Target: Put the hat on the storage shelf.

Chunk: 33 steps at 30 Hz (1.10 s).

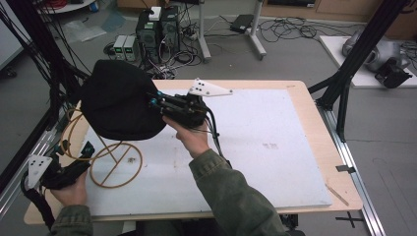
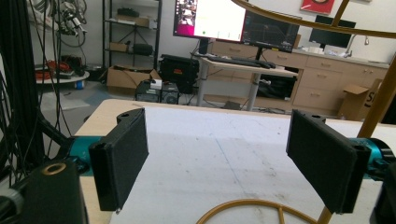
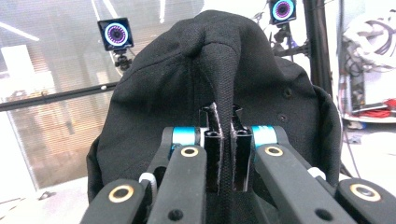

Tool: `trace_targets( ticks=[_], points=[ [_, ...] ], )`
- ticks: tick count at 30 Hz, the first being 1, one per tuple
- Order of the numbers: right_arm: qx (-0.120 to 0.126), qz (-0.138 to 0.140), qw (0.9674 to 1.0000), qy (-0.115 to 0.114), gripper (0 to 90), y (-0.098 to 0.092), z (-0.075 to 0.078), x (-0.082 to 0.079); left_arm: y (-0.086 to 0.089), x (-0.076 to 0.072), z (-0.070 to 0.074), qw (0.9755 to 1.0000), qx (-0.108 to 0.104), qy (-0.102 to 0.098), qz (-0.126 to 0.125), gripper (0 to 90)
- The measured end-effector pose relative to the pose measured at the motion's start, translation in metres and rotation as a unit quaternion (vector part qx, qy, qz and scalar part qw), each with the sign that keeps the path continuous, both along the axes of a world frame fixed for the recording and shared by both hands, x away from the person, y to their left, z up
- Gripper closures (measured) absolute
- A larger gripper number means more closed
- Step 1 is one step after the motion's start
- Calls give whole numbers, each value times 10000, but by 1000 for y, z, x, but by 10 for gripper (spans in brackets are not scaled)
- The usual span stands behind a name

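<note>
High view first: the right claw (image 1: 156,102) is clamped on a black cap (image 1: 120,101), which hangs in the air over the left part of the white tabletop (image 1: 255,142), above a gold wire stand (image 1: 115,164). A hand in an olive sleeve grips this claw from below, and its grey three-cornered plate points toward the middle of the tabletop. The stand's round base ring lies flat on the tabletop, and its curved upper hoop rises beneath the cap. The left claw (image 1: 74,147) sits low at the tabletop's left edge, just beside the stand, with nothing between its jaws. Left gripper view: the 2 black pads (image 2: 123,158) stand wide apart with bare tabletop between them; the stand's base ring (image 2: 252,210) curves across the bottom, and a gold rod (image 2: 378,107) rises at the right. Right gripper view: the right claw (image 3: 225,154) has its jaws squeezed nearly together on a pinched fold of the cap (image 3: 196,79), whose dark crown bulges above and around them.
</note>
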State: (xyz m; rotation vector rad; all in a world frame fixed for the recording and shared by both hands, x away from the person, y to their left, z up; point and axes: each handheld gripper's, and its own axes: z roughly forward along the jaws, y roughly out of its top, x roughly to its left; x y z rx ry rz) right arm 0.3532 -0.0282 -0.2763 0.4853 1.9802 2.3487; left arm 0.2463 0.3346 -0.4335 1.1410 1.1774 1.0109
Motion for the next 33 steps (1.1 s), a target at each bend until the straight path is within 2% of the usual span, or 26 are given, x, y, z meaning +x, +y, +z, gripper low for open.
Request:
trace_targets(
  ticks=[5, 11, 14, 17, 26, 30, 33],
  points=[
    [22, 163, 9999, 39, 878, 22, 9, 5, 1, 0, 0, 10000, -15, -1, 22, 209],
    [-70, 351, 9993, 112, 878, 43, 19, 11, 1, 1, 0, 10000, 0, 3, 2, 209],
    [-238, 405, 9987, 184, 877, 53, 22, 12, 1, 1, 0, 10000, -5, 0, 5, 209],
    [-536, 486, 9970, 258, 877, 66, 23, 13, 1, 0, 0, 10000, -17, -1, 15, 209],
    [-1180, 677, 9903, 299, 877, 99, 24, 4, 3, -1, 0, 10000, -14, 8, 48, 210],
    [-1500, 614, 9865, 218, 877, 108, 21, -2, 3, 0, 0, 10000, -53, -5, 51, 210],
    [-1595, 551, 9853, 255, 876, 110, 19, -3, 4, -1, 0, 10000, -52, -8, 52, 210]
  ],
)
